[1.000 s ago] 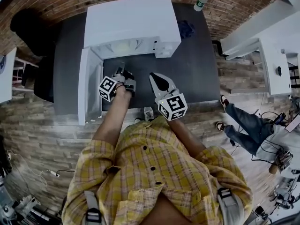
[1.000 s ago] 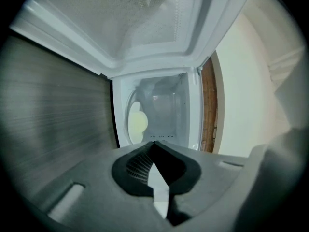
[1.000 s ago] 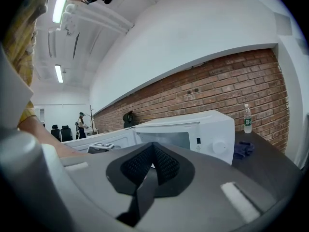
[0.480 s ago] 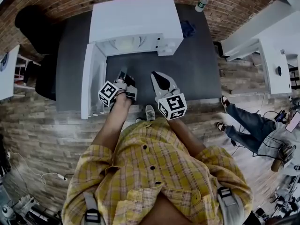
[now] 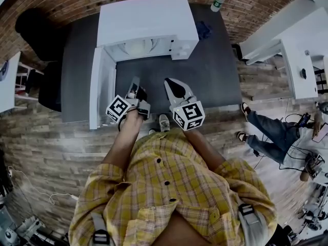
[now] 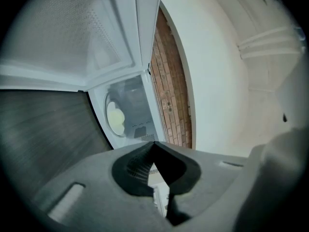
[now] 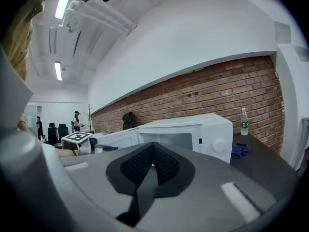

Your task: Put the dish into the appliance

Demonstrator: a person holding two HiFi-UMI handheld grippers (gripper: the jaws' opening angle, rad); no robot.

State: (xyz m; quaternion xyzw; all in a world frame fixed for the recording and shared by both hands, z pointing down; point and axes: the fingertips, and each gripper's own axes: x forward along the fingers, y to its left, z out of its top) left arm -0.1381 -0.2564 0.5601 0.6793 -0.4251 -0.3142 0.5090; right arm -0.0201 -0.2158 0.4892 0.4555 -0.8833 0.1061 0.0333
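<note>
The dish (image 6: 116,119) sits inside the microwave (image 5: 147,24), whose door (image 5: 100,94) stands open at its left. The left gripper (image 5: 134,83) and right gripper (image 5: 172,84) hover in front of the microwave, fingers together and holding nothing. Closing looks next: push the door's outer edge steadily.

Legible text, brands, numbers: none I can read (appliance (image 5: 146,19) panel marks and bottle (image 5: 219,1) label too small).

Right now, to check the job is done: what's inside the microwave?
A pale yellow dish lies inside the open microwave; from above, its roof covers most of the cavity.
</note>
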